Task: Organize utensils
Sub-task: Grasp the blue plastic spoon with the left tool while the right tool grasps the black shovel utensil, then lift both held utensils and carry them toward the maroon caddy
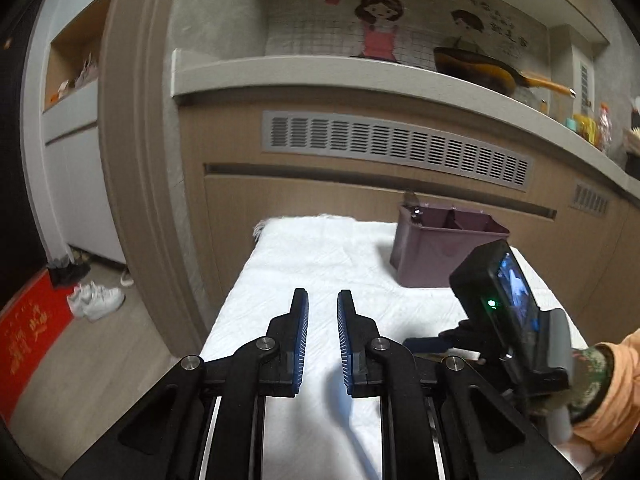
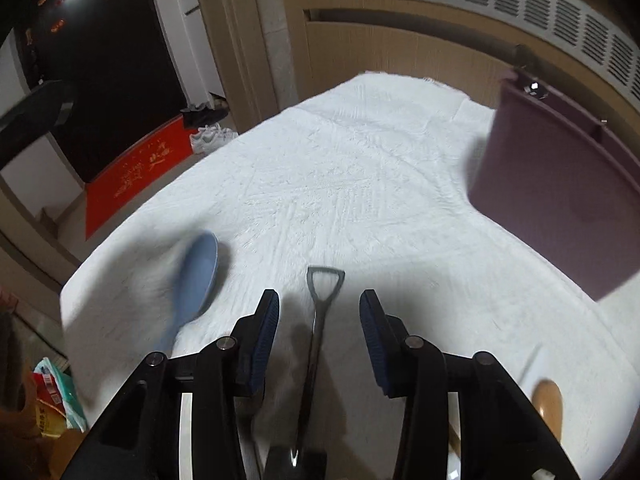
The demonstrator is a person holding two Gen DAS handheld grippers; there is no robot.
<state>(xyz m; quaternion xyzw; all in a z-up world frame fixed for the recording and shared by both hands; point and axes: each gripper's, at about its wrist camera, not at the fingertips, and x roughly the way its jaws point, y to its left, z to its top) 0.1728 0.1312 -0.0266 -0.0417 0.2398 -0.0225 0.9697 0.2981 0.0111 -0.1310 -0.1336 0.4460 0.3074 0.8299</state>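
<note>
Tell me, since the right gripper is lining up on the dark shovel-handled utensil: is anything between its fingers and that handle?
Nothing visible: the dark utensil lies between the open fingers of the right gripper on bare white cloth.

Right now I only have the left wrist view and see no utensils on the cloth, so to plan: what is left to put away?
Observer: A blue spoon lies on the white cloth, left of the right tool.
Operator: Anything nearer that tool?
Observer: A dark shovel-handled utensil lies between its open fingers, untouched.
Operator: More?
Observer: A wooden utensil, blurred, lies to that tool's right.
</note>
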